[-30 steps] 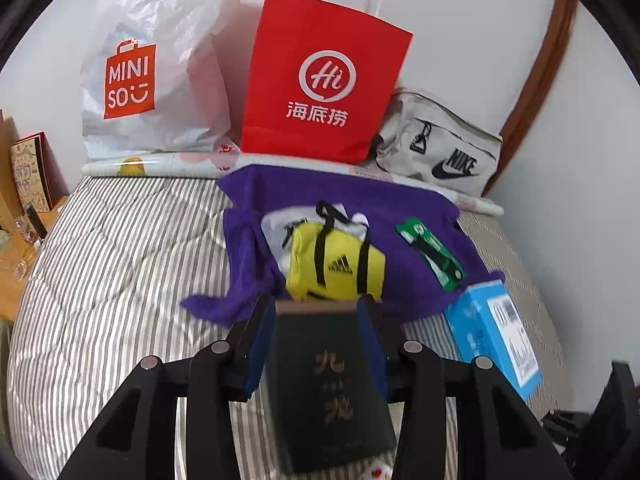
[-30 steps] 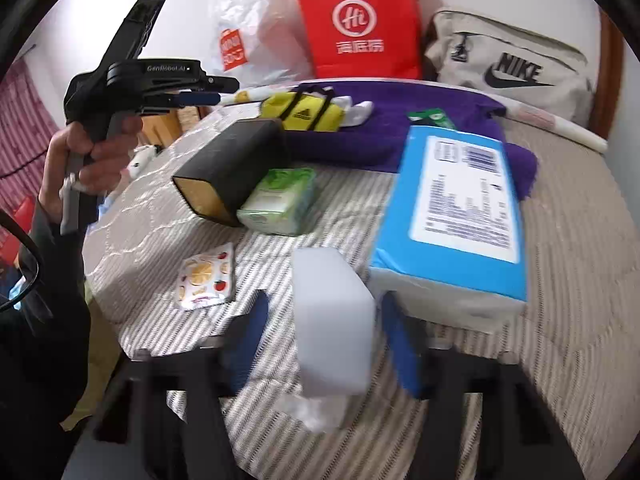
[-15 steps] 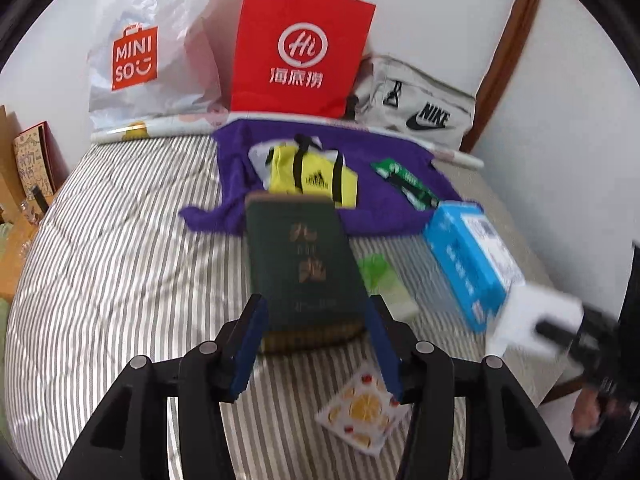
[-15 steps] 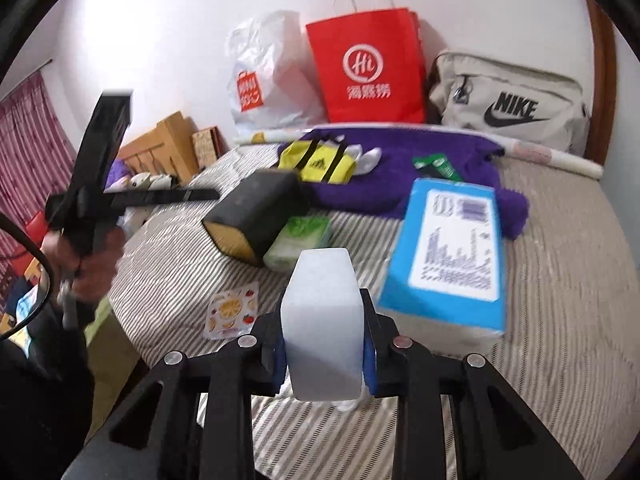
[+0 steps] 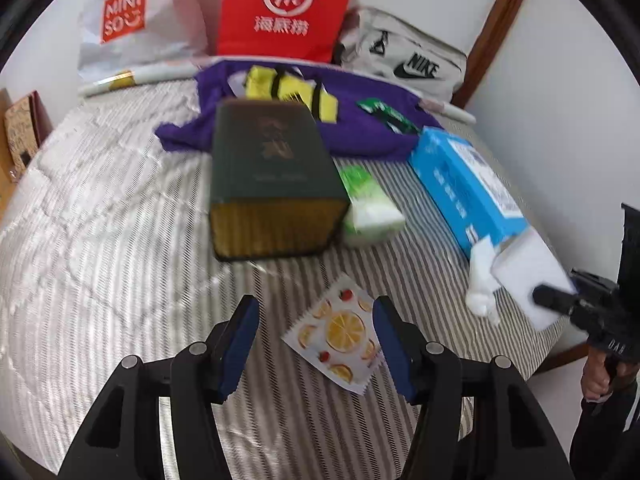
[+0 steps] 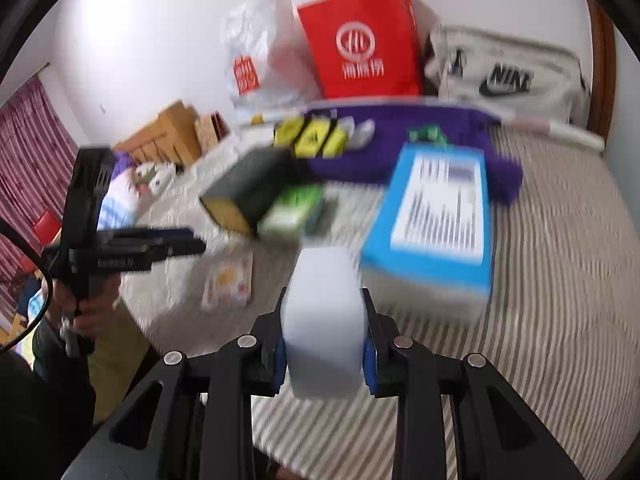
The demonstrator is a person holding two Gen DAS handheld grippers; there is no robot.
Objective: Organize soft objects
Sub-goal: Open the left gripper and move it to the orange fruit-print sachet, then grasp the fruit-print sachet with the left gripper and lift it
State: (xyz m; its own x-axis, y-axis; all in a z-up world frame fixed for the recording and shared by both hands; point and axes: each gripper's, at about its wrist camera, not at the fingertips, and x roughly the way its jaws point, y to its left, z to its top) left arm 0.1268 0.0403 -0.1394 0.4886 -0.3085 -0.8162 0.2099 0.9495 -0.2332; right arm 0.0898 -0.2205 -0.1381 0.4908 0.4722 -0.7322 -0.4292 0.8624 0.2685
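Right gripper (image 6: 324, 354) clamped on white sponge block (image 6: 323, 320); left gripper (image 5: 314, 346) agape, empty.

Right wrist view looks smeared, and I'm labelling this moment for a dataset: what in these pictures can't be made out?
- Right wrist view: motion blur makes the print on the blue box and the fruit-print packet unreadable.
- Right wrist view: the white block, clamped in the right tool, hides the bed behind it.
- Left wrist view: blur smears the gold lettering on the dark green box.
- Both views: the red bag and Miniso bag contents are hidden by their walls.
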